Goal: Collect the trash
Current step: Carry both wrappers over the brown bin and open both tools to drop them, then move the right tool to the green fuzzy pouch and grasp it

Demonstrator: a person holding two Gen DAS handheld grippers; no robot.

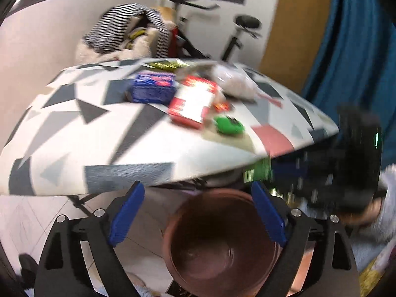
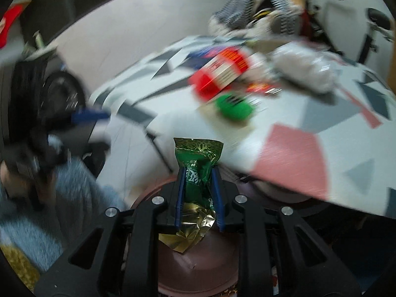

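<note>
My right gripper [image 2: 198, 170] is shut on a green and gold snack wrapper [image 2: 198, 158], held off the table's edge above a brown bin [image 2: 198, 267]. My left gripper [image 1: 198, 190] is open and empty, just above the same brown bin [image 1: 217, 242], below the table's front edge. The wrapper [image 1: 257, 170] and right gripper [image 1: 346, 168] show blurred at the right of the left wrist view. On the patterned table [image 1: 99, 148] lie a red and white box [image 1: 193, 104], a blue packet [image 1: 153, 86], a green wrapper [image 1: 229, 125] and a clear plastic bag [image 1: 235, 81].
A striped cloth pile [image 1: 123, 29] and an exercise bike [image 1: 235, 37] stand behind the table. A blue curtain [image 1: 351, 49] hangs at the right. The table's folding legs [image 1: 81, 200] show under its edge over a tiled floor.
</note>
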